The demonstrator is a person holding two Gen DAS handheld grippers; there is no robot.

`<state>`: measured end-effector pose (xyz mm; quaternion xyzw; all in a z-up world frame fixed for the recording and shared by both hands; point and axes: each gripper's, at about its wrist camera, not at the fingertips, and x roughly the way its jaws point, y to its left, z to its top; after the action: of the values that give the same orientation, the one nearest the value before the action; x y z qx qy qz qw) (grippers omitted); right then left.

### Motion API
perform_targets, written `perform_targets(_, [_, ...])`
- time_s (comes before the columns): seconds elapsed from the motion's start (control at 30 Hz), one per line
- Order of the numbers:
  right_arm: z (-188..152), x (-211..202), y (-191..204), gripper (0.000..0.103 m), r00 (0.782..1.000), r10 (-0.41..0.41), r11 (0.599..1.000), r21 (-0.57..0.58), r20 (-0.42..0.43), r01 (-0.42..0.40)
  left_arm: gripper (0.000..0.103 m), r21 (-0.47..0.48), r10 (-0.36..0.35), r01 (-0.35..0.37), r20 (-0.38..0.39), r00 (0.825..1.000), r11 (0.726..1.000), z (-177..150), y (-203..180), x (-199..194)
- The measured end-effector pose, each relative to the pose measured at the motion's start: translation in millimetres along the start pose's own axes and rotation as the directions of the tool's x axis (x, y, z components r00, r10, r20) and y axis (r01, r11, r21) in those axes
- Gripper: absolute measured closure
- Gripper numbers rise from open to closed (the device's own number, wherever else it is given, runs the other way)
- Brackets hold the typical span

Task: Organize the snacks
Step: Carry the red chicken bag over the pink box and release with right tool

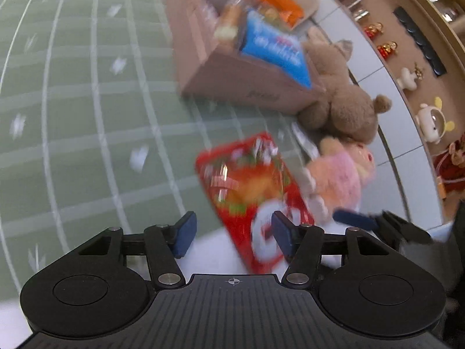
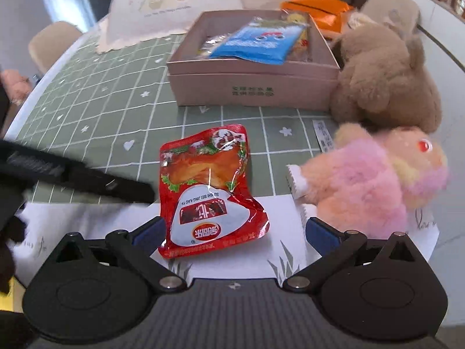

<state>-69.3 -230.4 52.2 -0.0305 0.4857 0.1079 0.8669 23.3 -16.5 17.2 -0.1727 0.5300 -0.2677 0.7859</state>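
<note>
A red snack pouch [image 2: 207, 192] lies flat on the table, partly on the green checked cloth and partly on white paper. My right gripper [image 2: 232, 232] is open, its jaws on either side of the pouch's near end, not closed on it. The pouch also shows, blurred, in the left wrist view [image 1: 252, 192]. My left gripper [image 1: 232, 232] is open and empty, just left of the pouch. A pink cardboard box [image 2: 255, 87] behind holds a blue packet [image 2: 255, 43] and other snacks; an orange packet [image 2: 316, 7] sits at its far side.
A brown plush bear [image 2: 386, 75] and a pink plush toy [image 2: 375, 180] sit right of the pouch and box. The green cloth [image 2: 96, 116] stretches left to the table edge. The left gripper's arm [image 2: 72, 171] crosses in from the left. Shelves with figurines [image 1: 412, 67] stand beyond.
</note>
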Motion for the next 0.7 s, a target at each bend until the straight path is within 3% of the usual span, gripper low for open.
perform_targets(0.07, [-6,0,6,0.001,1.0,-0.003,1.0,-0.03,0.013,0.003,0.041,0.071,0.032,-0.037,0.062,0.998,0.997,14,-7,4])
perform_targets(0.17, [-19,-12,8,0.019,0.999,0.037,0.999,0.012,-0.012,-0.037,0.043,0.099,0.063,-0.069,0.062,0.996,0.993,33,-7,20])
perform_targets(0.27, [-24,-8,4,0.04,0.994,0.108,0.992,0.062,-0.024,-0.106,0.054,0.139,0.04,-0.046,0.049,0.998,0.989,40,-11,32])
perform_targets(0.3, [-22,-4,2,0.051,0.993,0.114,0.991,0.074,-0.028,-0.112,0.062,0.14,0.029,-0.035,0.043,0.999,0.99,40,-12,35])
perform_targets(0.33, [-19,1,-1,0.054,0.993,0.116,0.989,0.093,-0.024,-0.114,0.069,0.13,0.016,-0.02,0.03,0.999,0.991,40,-12,38])
perform_targets(0.4, [-14,4,-9,0.054,0.994,0.112,0.986,0.125,0.001,-0.111,0.071,0.106,-0.008,0.008,-0.002,1.0,0.994,35,-13,41])
perform_targets(0.5, [-10,4,-20,0.054,0.994,0.109,0.984,0.141,0.02,-0.111,0.072,0.08,0.011,-0.01,-0.012,1.0,0.997,24,-15,32])
perform_targets(0.6, [-8,-6,-20,0.054,0.991,0.129,0.986,0.1,0.046,-0.133,0.074,0.005,-0.024,0.024,-0.014,1.0,1.0,13,-15,20])
perform_targets(0.7, [-2,-20,-15,0.053,0.986,0.141,0.988,0.042,0.089,-0.145,0.074,0.011,-0.025,0.025,0.023,0.999,1.0,6,-26,3])
